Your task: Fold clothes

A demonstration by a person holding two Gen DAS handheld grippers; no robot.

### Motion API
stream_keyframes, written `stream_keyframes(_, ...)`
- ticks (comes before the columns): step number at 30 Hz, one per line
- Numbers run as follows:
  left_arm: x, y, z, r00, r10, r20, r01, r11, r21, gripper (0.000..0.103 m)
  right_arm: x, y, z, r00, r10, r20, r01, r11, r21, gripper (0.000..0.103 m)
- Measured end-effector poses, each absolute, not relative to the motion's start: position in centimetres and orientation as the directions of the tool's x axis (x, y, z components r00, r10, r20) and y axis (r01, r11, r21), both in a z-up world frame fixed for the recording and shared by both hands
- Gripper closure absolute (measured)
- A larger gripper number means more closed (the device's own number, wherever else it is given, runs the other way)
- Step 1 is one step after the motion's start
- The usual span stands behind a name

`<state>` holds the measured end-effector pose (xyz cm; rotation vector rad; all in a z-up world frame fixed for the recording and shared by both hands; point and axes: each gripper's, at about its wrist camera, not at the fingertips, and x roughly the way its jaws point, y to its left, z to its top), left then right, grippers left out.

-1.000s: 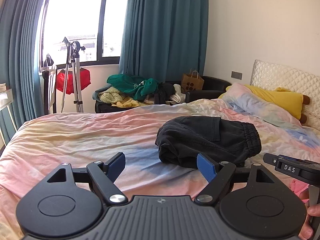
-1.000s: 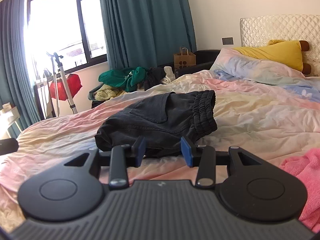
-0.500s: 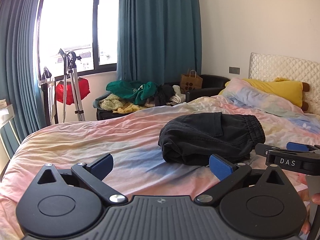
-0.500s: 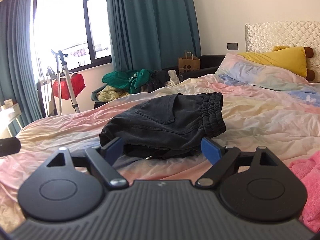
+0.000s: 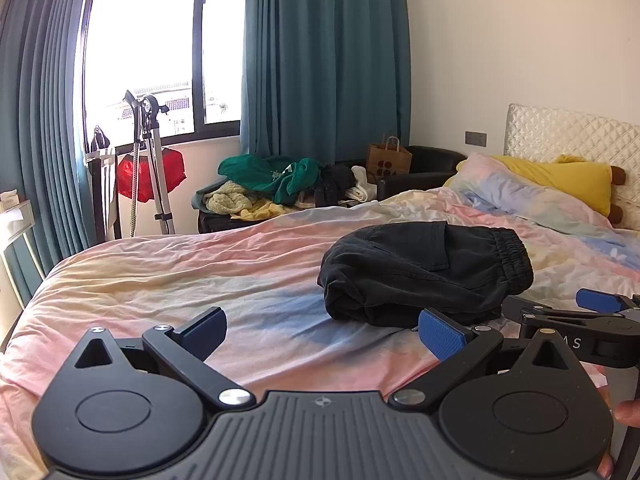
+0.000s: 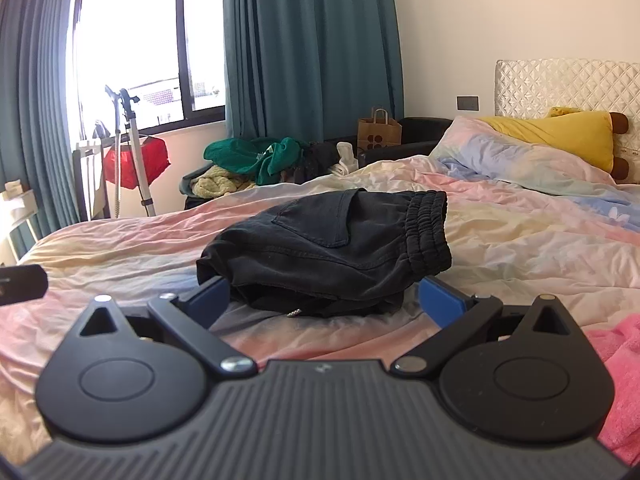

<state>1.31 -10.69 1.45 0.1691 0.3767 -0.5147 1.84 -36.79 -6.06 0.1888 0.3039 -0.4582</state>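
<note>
We hold both tongs spread wide, gripping nothing: left tongs (image 5: 322, 330), right tongs (image 6: 324, 300). Folded black shorts (image 6: 332, 256) lie mid-bed (image 5: 180, 276), bare sheet all round. Pink towel (image 6: 616, 364) at right edge. "AS" shows on right tool.

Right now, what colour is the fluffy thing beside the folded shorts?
Pink fluffy cloth, clearest in the right wrist view.

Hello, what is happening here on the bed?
A person holds two grippers over the bed. A pair of black shorts lies folded on the bedspread. The left gripper and right gripper both have their jaws open and hold nothing. A pink garment lies unfolded at the right.
</note>
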Motion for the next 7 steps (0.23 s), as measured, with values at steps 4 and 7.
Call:
stream_keyframes(4,1.26,-10.5,1.49,0.803,-0.453,-0.386,0.513,0.856,0.062,0.0,1.97,-36.92,-6.21,0.844,-0.414,-0.34,0.473,0.874,0.11,0.0)
stream_keyframes(7,1.26,-10.4,1.55,0.802,-0.456,-0.386,0.514,0.856,0.058,0.0,2.03,-37.02,-6.31,0.842,-0.414,-0.347,0.475,0.872,0.114,0.0)
